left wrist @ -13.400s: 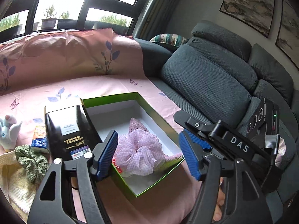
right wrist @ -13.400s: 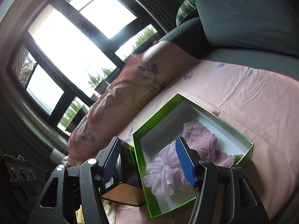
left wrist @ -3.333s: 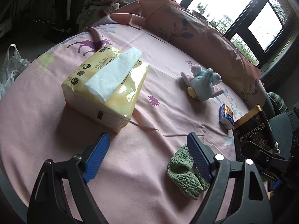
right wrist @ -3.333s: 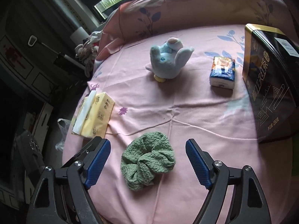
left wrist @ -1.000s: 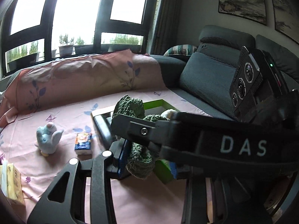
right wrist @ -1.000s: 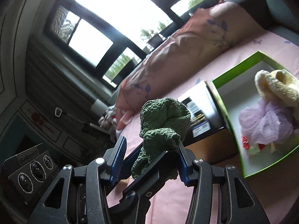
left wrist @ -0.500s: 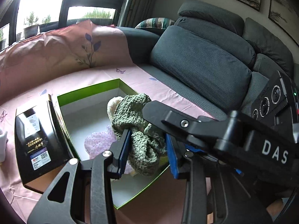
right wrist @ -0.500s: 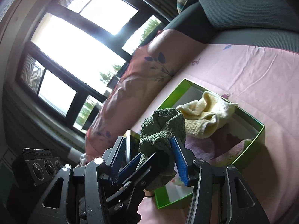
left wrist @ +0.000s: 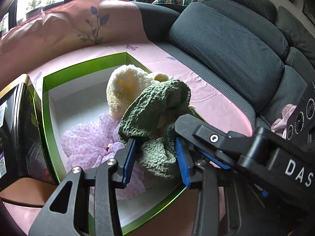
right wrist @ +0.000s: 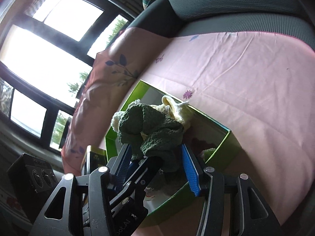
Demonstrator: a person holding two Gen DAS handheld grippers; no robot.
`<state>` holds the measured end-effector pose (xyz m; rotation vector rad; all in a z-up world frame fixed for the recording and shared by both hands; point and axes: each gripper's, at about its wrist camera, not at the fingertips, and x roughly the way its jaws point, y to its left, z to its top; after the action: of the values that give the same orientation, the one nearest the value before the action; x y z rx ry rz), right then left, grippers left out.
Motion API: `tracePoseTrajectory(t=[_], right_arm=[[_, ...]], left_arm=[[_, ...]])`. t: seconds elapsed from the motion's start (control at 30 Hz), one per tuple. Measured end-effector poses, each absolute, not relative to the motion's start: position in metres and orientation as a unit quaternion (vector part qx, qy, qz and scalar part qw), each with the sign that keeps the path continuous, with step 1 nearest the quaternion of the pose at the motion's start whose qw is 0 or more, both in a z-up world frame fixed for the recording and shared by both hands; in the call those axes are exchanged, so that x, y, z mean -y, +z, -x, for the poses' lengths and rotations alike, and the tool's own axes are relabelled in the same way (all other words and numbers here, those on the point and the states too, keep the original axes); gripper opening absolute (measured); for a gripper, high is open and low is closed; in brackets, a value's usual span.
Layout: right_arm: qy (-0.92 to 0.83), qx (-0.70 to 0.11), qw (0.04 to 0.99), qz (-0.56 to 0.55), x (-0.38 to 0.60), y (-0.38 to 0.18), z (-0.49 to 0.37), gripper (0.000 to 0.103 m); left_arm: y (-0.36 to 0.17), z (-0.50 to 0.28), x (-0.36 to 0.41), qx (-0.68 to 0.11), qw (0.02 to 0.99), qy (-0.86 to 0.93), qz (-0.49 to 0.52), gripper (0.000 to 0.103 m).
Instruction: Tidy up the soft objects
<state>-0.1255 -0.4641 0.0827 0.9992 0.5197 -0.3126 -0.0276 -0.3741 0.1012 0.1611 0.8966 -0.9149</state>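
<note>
A green knitted scrunchie (left wrist: 155, 116) is held between both grippers over the green box (left wrist: 45, 102) on the pink sheet. My left gripper (left wrist: 155, 157) is shut on it. My right gripper (right wrist: 157, 165) is also closed on it, crossing in from the right in the left wrist view. The scrunchie also shows in the right wrist view (right wrist: 151, 131). Under it in the box lie a cream cloth (left wrist: 126, 90) and a pale purple scrunchie (left wrist: 88, 137).
A black and gold box (left wrist: 17, 129) stands against the green box's left side. A grey sofa (left wrist: 226, 39) runs along the right. A pink pillow (left wrist: 69, 25) and windows are behind.
Both grippers have carried the green scrunchie lower and closer over the green box. It now sits just above the cream cloth.
</note>
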Motion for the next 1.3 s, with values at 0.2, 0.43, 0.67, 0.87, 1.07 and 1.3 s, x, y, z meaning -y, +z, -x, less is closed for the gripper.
tracePoseTrajectory(t=[0.2,0.43,0.67,0.87,1.07,1.3], right_arm=[[-0.145,-0.232,0.838,-0.472,0.465,0.085,0.128,0.061],[-0.131,-0.228,0.840,-0.475,0.466,0.090,0.133,0.070],[-0.116,-0.198,0.864,-0.448,0.449,0.115,0.144,0.078],[-0.098,-0.207,0.874,-0.429,0.432,0.125,0.139,0.088],[-0.101,-0.224,0.893,-0.376,0.401,0.147,0.137,0.088],[-0.066,-0.267,0.909,-0.315,0.353,0.158,0.111,0.088]], left_arm=[[0.096,0.017,0.377,-0.449,0.790,-0.414,-0.059,0.048],[0.102,0.022,0.375,-0.433,0.793,-0.425,-0.054,0.063],[0.134,0.042,0.336,-0.395,0.814,-0.423,-0.046,0.082],[0.154,0.044,0.261,-0.371,0.840,-0.396,0.001,0.092],[0.162,0.041,0.174,-0.365,0.864,-0.342,0.053,0.093],[0.152,0.031,0.075,-0.379,0.866,-0.296,0.140,0.093]])
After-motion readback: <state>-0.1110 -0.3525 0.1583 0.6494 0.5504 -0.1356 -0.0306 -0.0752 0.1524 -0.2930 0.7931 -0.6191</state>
